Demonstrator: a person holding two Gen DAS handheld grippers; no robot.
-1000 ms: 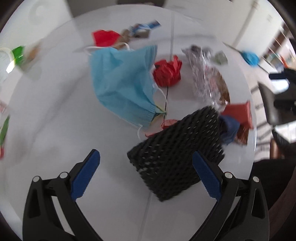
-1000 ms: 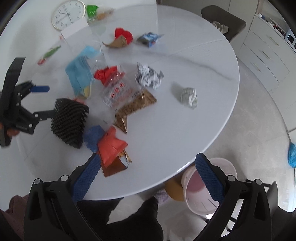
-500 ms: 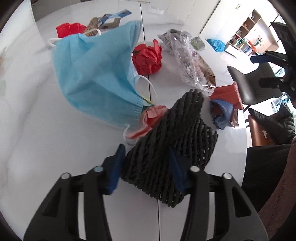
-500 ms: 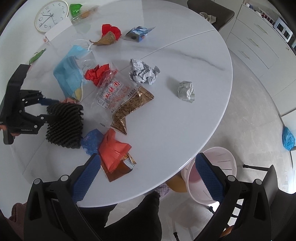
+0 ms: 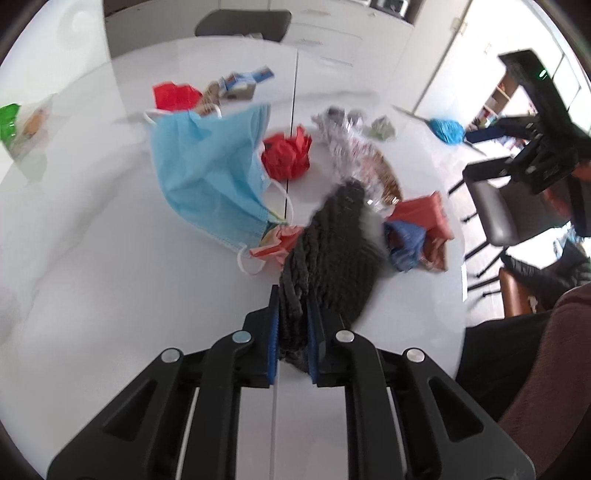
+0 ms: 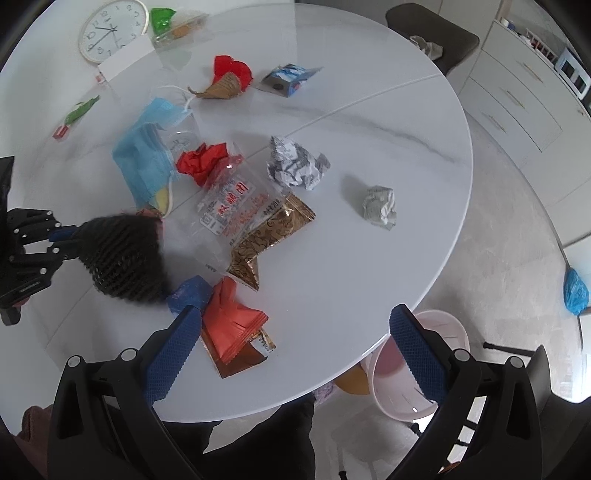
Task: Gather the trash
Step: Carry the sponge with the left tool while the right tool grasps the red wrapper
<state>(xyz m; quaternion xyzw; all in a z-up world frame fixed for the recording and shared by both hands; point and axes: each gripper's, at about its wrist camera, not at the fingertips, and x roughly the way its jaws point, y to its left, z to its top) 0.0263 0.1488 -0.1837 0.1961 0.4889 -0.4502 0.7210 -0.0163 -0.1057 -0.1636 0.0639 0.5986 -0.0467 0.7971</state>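
My left gripper is shut on a black foam net sleeve, held near the white round table; it also shows in the right wrist view. Beyond it lie a blue face mask, a crumpled red paper, a clear plastic wrapper, a gold wrapper, a red packet and a blue scrap. My right gripper is open and empty, above the table's near edge. Two crumpled paper balls lie further right.
A pink bin stands on the floor below the table's edge, between my right fingers. A wall clock lies at the table's far left. A dark chair stands behind the table. A blue carton and a cone wrapper lie far back.
My left gripper closed on the black foam sleeve and squeezed it flat, then lifted it slightly. My right gripper stayed open and shifted a little over the table's edge.
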